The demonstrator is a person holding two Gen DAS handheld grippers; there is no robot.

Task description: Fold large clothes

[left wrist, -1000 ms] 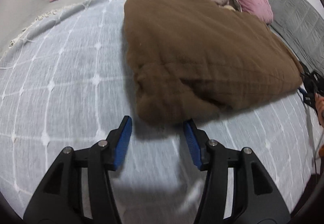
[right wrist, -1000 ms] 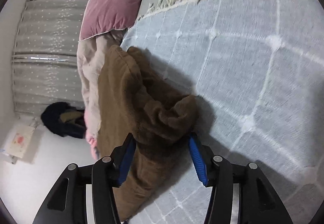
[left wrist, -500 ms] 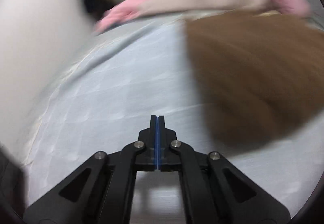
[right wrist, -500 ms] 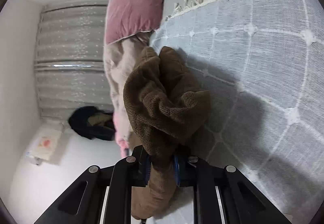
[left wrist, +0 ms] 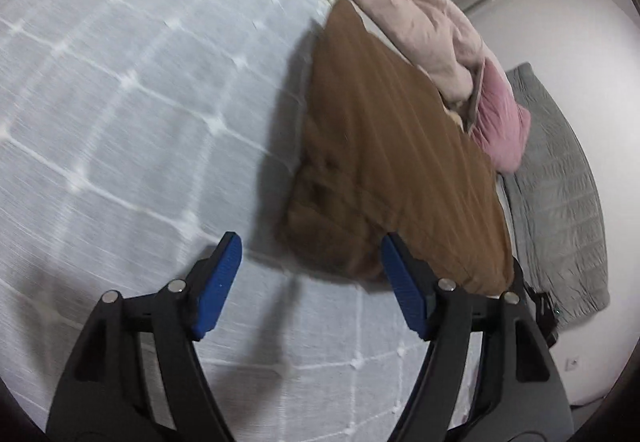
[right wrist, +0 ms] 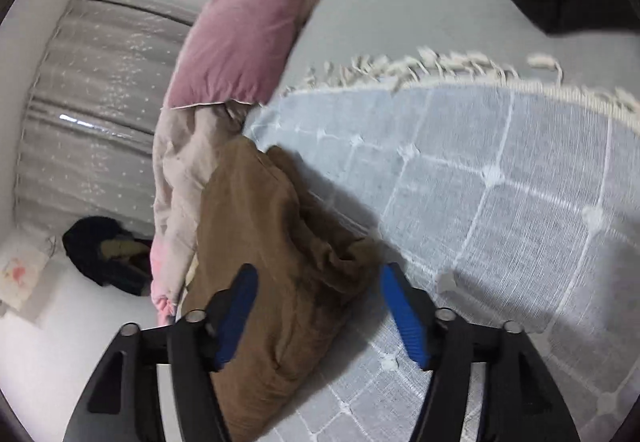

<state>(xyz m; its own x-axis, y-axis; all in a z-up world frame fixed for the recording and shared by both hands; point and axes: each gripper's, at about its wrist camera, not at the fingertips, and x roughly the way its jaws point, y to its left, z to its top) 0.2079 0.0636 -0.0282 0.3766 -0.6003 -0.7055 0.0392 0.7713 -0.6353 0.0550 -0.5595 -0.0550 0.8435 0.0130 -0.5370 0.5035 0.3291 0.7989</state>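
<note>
Right wrist view: right gripper (right wrist: 318, 302) has released the brown garment (right wrist: 276, 262) (left gripper (left wrist: 308, 274) reopened too).

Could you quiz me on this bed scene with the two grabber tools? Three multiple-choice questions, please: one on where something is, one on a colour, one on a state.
1. The brown garment lies on:
A. the blue checked blanket
B. the floor
C. a chair

2. The pillow is:
A. green
B. pink
C. yellow

3. The right gripper is:
A. shut on cloth
B. open
C. out of sight

Answers: 1 A, the garment rests on the blanket. 2 B, its cover is pink. 3 B, its blue pads stand apart, clamping nothing.
</note>
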